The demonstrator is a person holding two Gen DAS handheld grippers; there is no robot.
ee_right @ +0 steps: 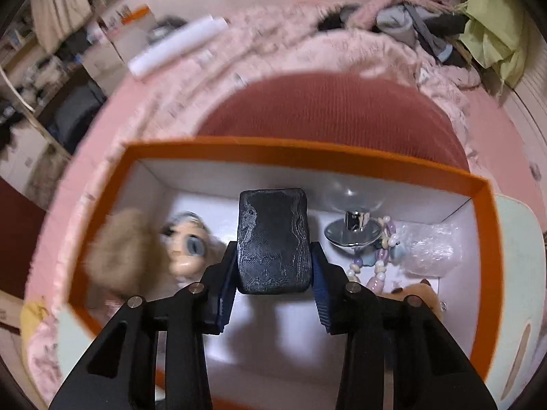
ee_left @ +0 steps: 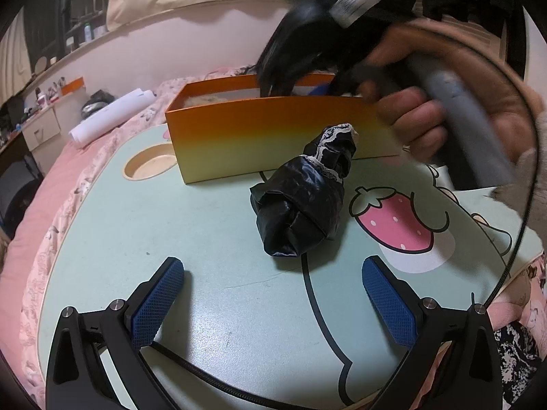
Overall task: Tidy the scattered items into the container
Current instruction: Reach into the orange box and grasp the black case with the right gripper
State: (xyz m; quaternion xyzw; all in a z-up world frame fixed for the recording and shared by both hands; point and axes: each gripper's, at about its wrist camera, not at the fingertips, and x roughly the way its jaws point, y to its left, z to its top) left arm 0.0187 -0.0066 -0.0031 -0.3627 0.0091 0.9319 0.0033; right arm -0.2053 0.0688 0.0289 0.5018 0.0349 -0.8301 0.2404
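So we've got the right gripper (ee_right: 273, 273) hanging over the open orange box (ee_right: 307, 155), fingers clamped on a black block (ee_right: 273, 241) with a wavy grey pattern on its face. The block sticks out past the fingertips, pointing into the box. Past it and to the left of the gripper there's a doll head (ee_right: 188, 246) with big blue-grey eyes, and a fuzzy tan puff (ee_right: 119, 256) further left, both blurry. To the right of the block sits a shiny silver dish thing (ee_right: 354, 230), a string of pastel beads (ee_right: 381, 259) just beside it, and a crinkly clear plastic bag (ee_right: 430, 249) further right, all on the box's white floor.

On the left wrist view, our left gripper (ee_left: 273, 294) is spread wide and holding nothing, blue pads (ee_left: 157, 304) hovering over the pale green lap table (ee_left: 136, 225). Straight ahead, between the fingers, a black knotted bundle with lace trim (ee_left: 304, 201) lies on the table, just in front of the orange box (ee_left: 273, 136). Up and to the right we see the right hand (ee_left: 420, 119) around its gripper handle, over the box. A pink strawberry print (ee_left: 393, 222) sits right of the bundle.
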